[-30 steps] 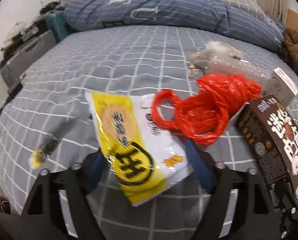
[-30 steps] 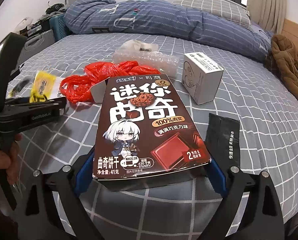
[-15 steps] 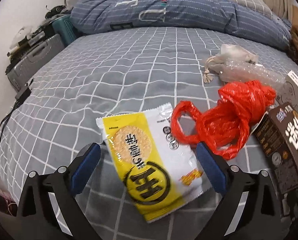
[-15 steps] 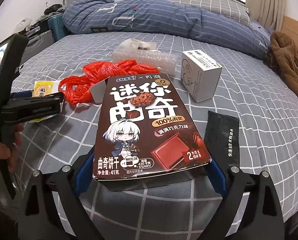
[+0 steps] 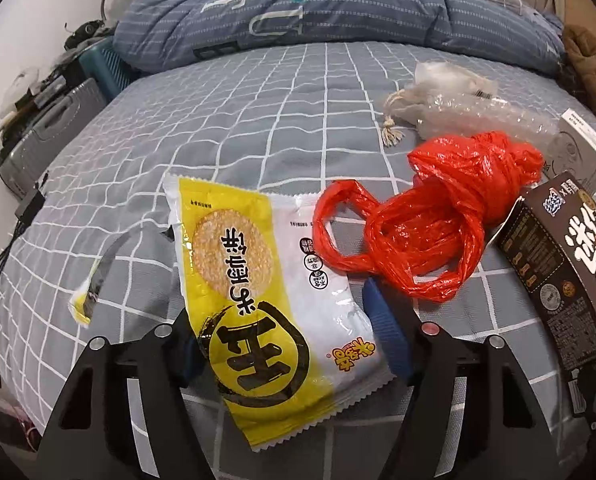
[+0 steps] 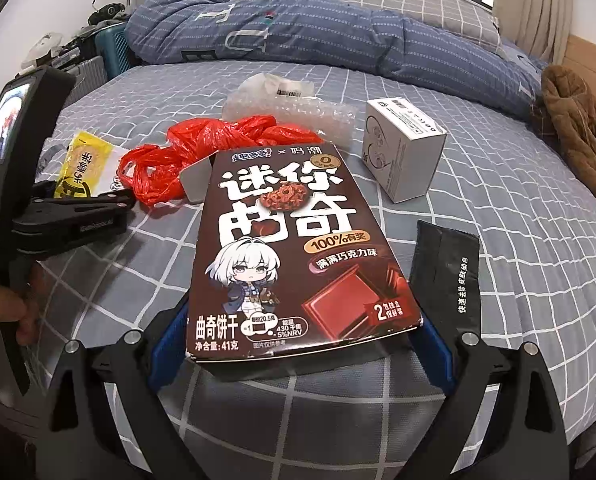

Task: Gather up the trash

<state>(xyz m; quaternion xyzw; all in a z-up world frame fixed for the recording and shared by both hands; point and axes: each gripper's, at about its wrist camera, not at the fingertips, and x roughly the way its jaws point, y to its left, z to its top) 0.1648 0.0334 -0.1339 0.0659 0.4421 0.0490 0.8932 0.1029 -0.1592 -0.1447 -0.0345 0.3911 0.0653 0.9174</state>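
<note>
A bed [image 6: 498,240] in grey checked sheets carried a red plastic bag [image 6: 202,148], bubble wrap [image 6: 310,118], a white box [image 6: 404,148], a black sachet [image 6: 446,272], a folded blue duvet [image 6: 298,36] and a brown garment [image 6: 578,136].

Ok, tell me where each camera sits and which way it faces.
Left wrist: on the left gripper, looking forward and down along its fingers at the yellow rice cracker packet between the pads, which have just been closing; only the black fingers show.
Right wrist: on the right gripper, looking down at the brown cookie box it clamps; a hand holding the left gripper shows.
Shared: packet, red plastic bag, box, white carton, bed.
</note>
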